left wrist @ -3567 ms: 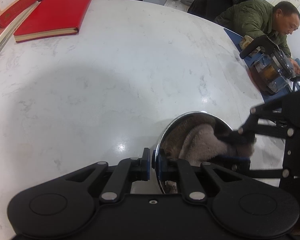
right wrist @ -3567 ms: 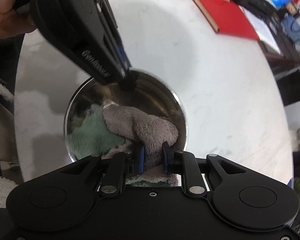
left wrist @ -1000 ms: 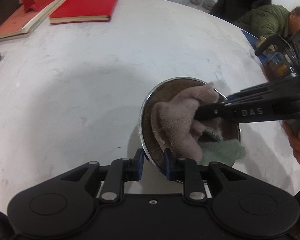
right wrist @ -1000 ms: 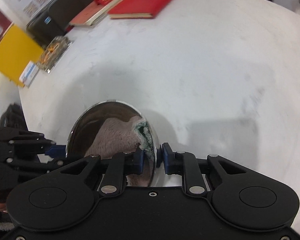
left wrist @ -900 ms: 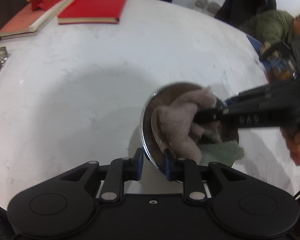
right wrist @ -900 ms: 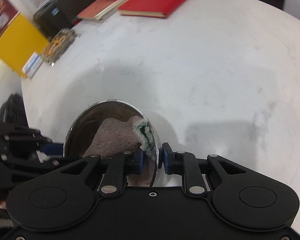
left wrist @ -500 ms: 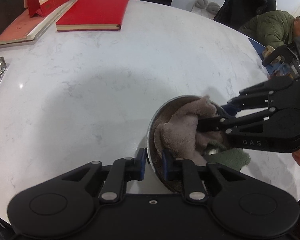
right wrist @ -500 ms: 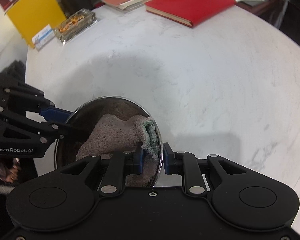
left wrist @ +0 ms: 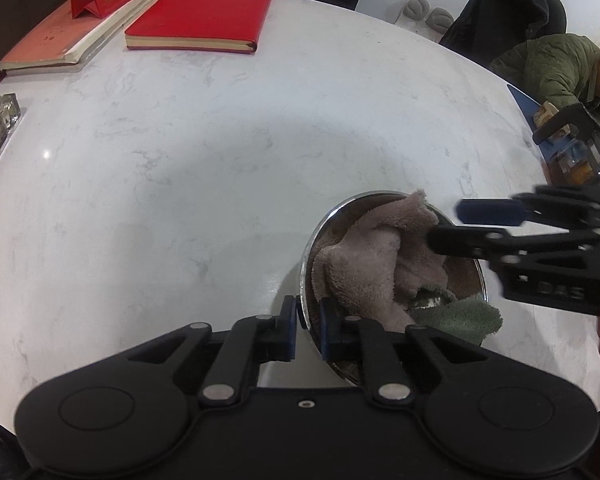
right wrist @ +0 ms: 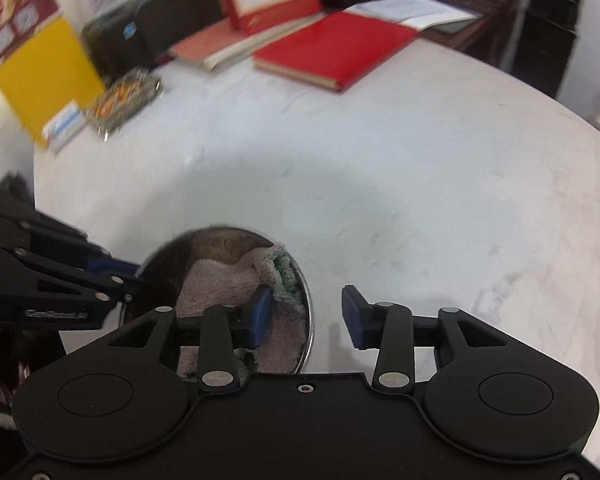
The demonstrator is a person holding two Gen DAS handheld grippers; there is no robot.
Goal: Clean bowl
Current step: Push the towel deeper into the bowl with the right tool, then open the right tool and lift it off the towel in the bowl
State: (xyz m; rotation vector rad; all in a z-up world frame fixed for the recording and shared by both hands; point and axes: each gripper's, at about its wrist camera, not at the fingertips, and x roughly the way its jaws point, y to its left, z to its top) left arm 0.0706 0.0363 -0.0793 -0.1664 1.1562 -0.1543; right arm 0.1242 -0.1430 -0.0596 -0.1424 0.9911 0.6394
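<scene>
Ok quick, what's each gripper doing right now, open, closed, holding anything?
Left gripper: closed on the bowl rim.
Right gripper: jaws have just been opening; open, holding nothing, bowl rim and cloth between them.

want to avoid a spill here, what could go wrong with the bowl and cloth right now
The right gripper has just been opening, with the bowl's rim between its jaws but unpinched, so only the left gripper clamps the bowl, which could tip. The cloth hangs over the rim and could slide onto the table.
</scene>
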